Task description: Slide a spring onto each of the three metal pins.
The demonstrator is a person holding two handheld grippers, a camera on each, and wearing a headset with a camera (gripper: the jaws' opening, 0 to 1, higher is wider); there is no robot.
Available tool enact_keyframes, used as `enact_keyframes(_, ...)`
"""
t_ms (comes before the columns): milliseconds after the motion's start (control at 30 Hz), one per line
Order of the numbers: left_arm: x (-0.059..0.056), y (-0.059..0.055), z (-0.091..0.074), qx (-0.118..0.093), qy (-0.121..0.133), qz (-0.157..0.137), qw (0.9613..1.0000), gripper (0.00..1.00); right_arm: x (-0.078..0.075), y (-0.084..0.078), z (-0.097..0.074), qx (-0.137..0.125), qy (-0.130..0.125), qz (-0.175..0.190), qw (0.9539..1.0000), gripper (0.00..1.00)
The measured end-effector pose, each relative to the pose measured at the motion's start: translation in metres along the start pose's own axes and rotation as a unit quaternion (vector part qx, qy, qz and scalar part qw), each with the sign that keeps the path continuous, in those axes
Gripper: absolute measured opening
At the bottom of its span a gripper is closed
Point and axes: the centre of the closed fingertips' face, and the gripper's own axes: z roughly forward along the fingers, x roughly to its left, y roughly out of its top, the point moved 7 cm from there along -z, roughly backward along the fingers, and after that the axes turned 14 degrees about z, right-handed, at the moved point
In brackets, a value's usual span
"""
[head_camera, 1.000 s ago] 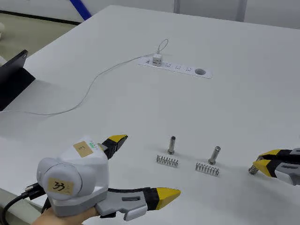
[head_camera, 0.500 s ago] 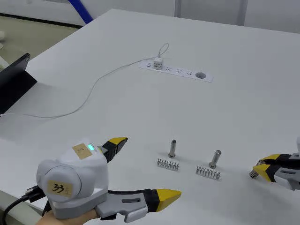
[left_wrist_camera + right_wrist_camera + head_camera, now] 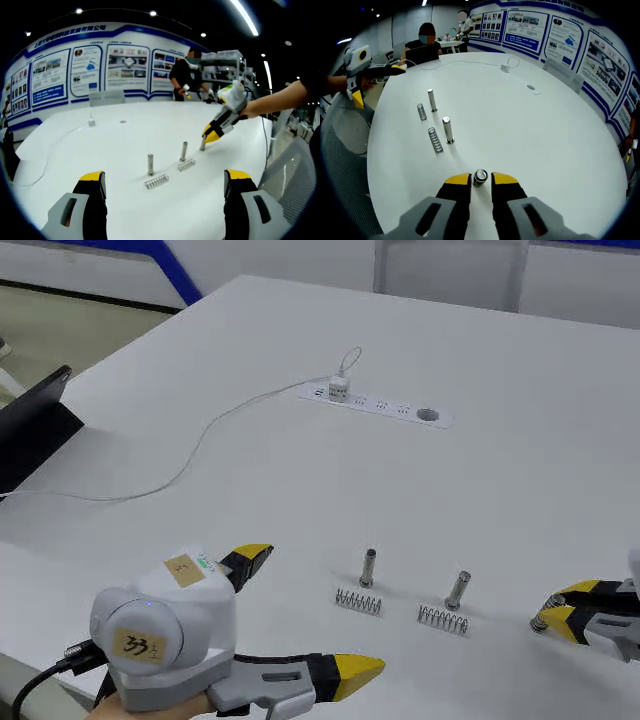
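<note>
Gaping wide over open table (image 3: 480,490), left tool (image 3: 165,176) hovers; right tool (image 3: 553,605) pinches the pin (image 3: 480,176) nearest the edge.

The left pin (image 3: 368,567) and, at its 4 o'clock, the middle pin (image 3: 458,590) stand upright on the table (image 3: 300,470), bare steel. A coil lies flat at 6 o'clock of each: the first spring (image 3: 358,601) and the second spring (image 3: 442,618). The third pin (image 3: 540,622) stands at 3 o'clock, between the right hand-held gripper's (image 3: 550,610) tips.
</note>
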Motion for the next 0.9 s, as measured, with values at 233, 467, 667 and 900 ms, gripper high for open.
enact_keyframes(233, 0.001, 0.0, 0.0, 0.0, 0.003, 0.001, 1.0, 1.0, 0.0, 0.006, -0.013, -0.02, -0.006, -0.001, 0.9998, 0.17)
enact_keyframes(467, 0.001, 0.002, -0.001, -0.004, 0.006, -0.001, 1.0, 1.0, 0.008, 0.01, -0.023, -0.034, -0.006, -0.007, 0.9994, 0.17)
enact_keyframes(667, 0.001, 0.005, -0.002, -0.014, 0.007, -0.006, 0.9999, 1.0, 0.018, 0.015, -0.028, -0.05, 0.001, -0.02, 0.9986, 0.17)
enact_keyframes(900, 0.001, 0.004, -0.001, -0.012, 0.004, -0.004, 0.9999, 1.0, 0.038, 0.021, -0.022, -0.065, 0.03, -0.029, 0.997, 0.18)
